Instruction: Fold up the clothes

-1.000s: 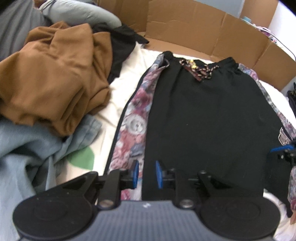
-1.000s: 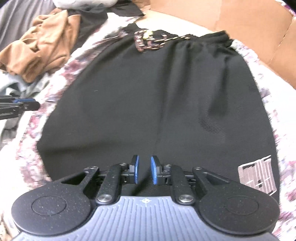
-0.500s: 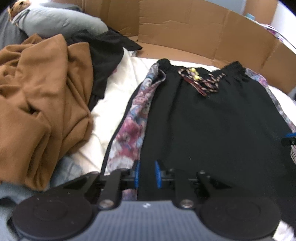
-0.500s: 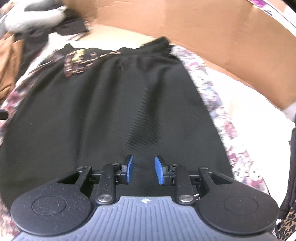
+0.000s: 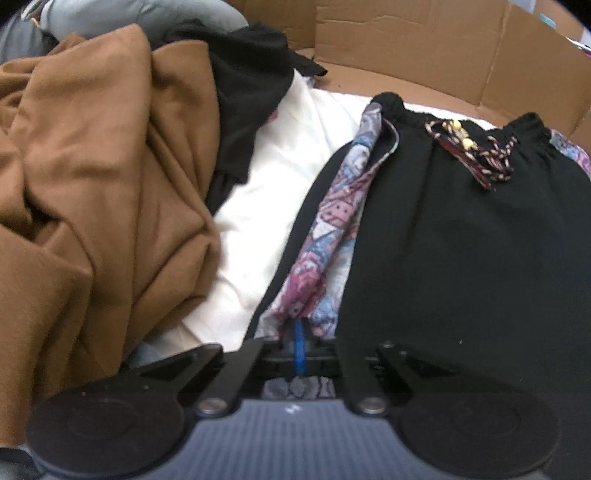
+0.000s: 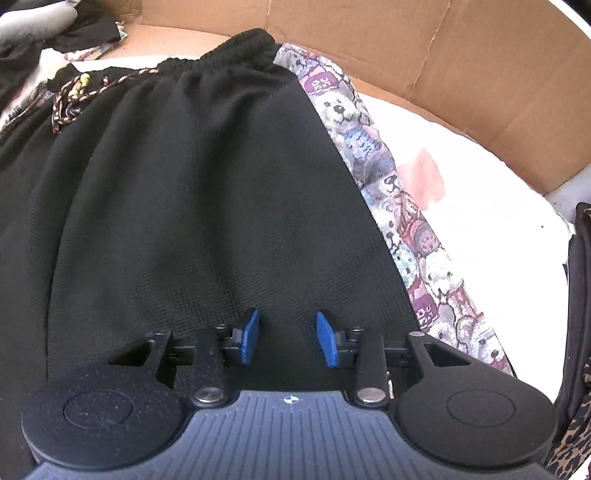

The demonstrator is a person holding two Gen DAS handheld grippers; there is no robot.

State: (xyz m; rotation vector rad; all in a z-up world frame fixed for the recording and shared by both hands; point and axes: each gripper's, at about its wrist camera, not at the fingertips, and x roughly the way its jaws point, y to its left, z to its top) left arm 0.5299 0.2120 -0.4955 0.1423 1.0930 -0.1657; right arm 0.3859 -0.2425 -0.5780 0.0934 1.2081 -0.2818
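No readable text is showing anywhere. The patterned side panel (image 6: 402,206) on the black shorts (image 6: 192,206) is carrying small letter-like marks on the bears' shirts, but they are staying too blurred to read.

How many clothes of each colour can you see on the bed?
Black with patterned side stripes: 1, the shorts
Brown: 1, the crumpled brown garment
Plain black: 1, the black garment beside the brown one
Grey-blue: 1, the grey-blue garment at the back
Total: 4
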